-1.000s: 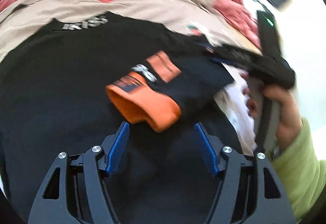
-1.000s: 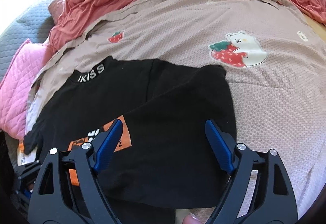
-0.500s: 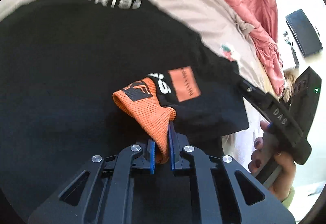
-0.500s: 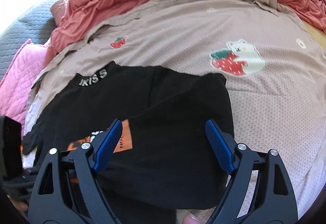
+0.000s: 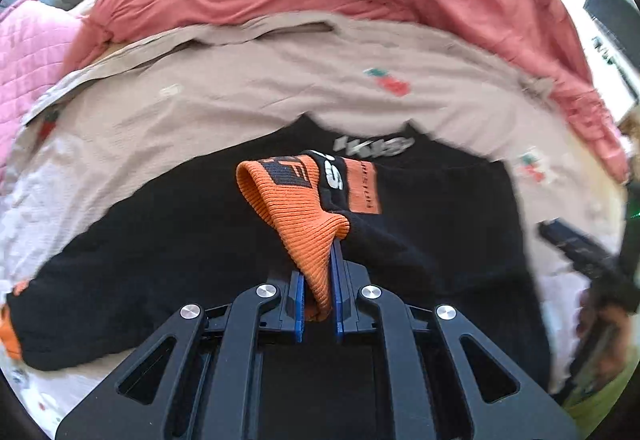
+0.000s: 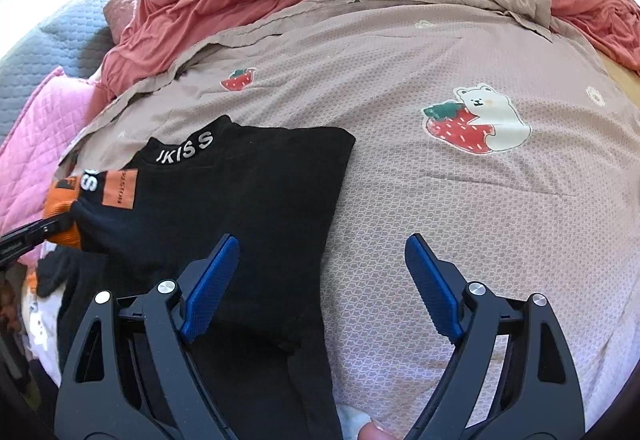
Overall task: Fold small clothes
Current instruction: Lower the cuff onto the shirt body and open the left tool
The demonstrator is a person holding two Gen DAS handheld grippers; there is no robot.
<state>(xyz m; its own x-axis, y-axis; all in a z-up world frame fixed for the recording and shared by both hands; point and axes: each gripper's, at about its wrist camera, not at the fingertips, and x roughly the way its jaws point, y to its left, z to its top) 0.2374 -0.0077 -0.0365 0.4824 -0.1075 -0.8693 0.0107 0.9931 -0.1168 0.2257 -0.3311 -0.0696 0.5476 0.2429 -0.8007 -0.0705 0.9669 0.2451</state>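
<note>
step: folding sleeve, my left tongs (image 5: 319,296) clamped on orange cuff (image 5: 296,211) | right tongs (image 6: 316,284) apart, empty | next: lay cuff flat across black top (image 6: 240,191), then let go

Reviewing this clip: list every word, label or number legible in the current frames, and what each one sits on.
"JKISS", first letter partly hidden: white letters on the collar of the black top.
Bold white letters, perhaps "S": only partly visible on the sleeve.
Small print on the orange patch: too small to read.
Black block letters on the orange cuff: partly folded away, unreadable.
Nothing else carries text.
</note>
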